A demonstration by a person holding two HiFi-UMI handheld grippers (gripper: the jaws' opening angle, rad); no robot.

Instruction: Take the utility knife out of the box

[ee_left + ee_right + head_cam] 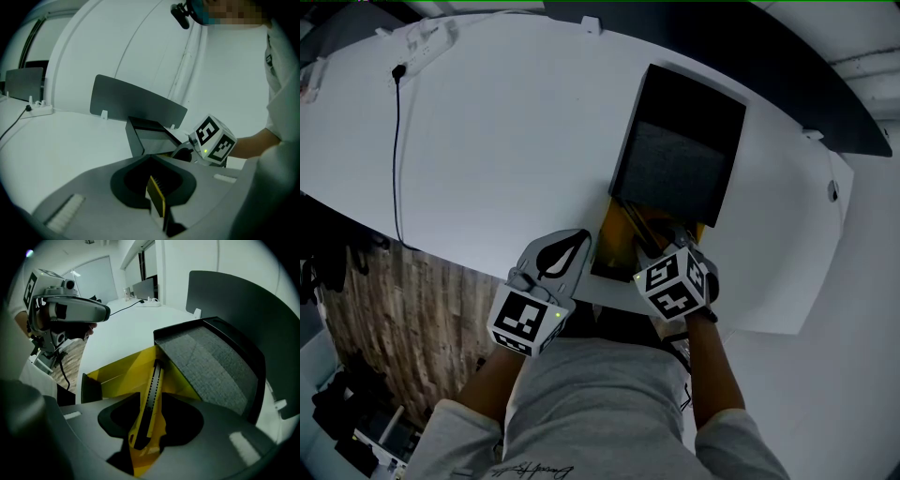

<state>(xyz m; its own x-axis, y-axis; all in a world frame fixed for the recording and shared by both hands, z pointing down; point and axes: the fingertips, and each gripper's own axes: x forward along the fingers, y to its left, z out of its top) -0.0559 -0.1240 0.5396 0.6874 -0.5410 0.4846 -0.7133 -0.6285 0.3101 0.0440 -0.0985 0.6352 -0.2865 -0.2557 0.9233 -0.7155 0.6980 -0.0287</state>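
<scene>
A black box lies on the white table, its grey-lined cover slid back off a yellow inner tray. In the right gripper view the utility knife, black and yellow, lies lengthwise in that yellow tray. My right gripper points steeply down into the tray, open, one jaw on each side of the knife's near end without pressing it. My left gripper is shut on the thin black-and-yellow tray wall at the box's left near corner. The right gripper's marker cube shows beyond it.
A power strip with a black cable lies at the table's far left. The table's near edge runs just behind the grippers, with wooden floor below. A grey divider panel stands behind the box.
</scene>
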